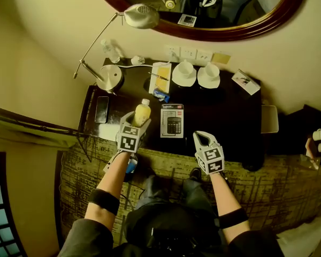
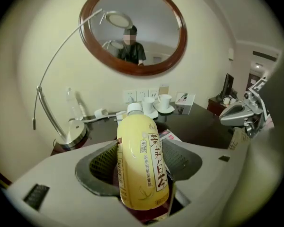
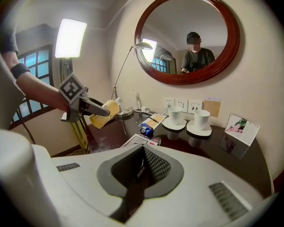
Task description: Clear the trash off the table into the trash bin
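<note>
Dark desk [image 1: 224,108] below an oval wall mirror [image 1: 224,33]. Left tongs [image 2: 142,169] clamped on a yellow tea bottle [image 1: 142,113], cap up, held in the air just left of the calculator [image 1: 172,121], presumably for carrying to a bin seen in no view. Right tongs [image 3: 142,167] pressed together, empty, just right of the calculator, apparently waiting clear.

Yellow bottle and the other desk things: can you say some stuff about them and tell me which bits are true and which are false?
1. The left gripper is holding the yellow bottle. True.
2. The right gripper grips the calculator. False: its jaws are shut on nothing; the calculator lies on the table.
3. Two white cups stand at the back of the table. True.
4. The bottle's cap is missing. False: a white cap is on it.
</note>
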Motion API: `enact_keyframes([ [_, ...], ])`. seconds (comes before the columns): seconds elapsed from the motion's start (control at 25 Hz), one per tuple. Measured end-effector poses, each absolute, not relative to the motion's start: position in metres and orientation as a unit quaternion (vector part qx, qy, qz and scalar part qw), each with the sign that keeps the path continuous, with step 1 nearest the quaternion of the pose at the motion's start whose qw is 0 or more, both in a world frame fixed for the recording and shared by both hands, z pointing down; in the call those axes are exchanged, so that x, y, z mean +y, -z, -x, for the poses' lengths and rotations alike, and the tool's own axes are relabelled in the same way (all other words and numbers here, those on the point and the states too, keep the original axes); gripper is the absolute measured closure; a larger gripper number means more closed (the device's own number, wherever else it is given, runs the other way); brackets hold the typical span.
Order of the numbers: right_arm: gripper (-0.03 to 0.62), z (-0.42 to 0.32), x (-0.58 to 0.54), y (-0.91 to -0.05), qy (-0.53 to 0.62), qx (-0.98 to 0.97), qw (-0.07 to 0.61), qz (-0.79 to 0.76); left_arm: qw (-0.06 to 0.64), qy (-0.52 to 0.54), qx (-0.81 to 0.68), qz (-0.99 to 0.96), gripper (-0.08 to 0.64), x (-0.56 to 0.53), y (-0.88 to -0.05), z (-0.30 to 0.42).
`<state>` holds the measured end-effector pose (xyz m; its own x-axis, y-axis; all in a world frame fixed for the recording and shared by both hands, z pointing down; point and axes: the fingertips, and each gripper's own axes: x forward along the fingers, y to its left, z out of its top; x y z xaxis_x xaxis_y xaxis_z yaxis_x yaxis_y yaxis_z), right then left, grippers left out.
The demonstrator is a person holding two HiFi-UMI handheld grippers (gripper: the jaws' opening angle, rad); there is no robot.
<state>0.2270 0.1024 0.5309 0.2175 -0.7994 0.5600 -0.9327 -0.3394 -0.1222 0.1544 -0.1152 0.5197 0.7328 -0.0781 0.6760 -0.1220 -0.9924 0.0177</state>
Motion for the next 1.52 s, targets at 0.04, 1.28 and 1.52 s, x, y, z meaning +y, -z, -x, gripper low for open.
enact_keyframes([
  [0.04, 0.591, -0.226, 0.101, -0.529, -0.273, -0.564, 0.120, -0.770, 0.025, -0.340, -0.052, -0.939, 0.275, -0.109, -0.506, -0.154],
  [1.28, 0.591, 0.020, -0.093, -0.485, -0.181, -0.822, 0.164, -0.515, 0.063, -0.223, -0.365, -0.901, 0.275, -0.122, -0.454, 0.136],
  [1.52, 0.591, 0.145, -0.122, -0.492, -0.162, -0.882, 0.190, -0.400, 0.096, -0.235, -0.453, -0.855, 0.275, -0.131, -0.473, 0.250],
])
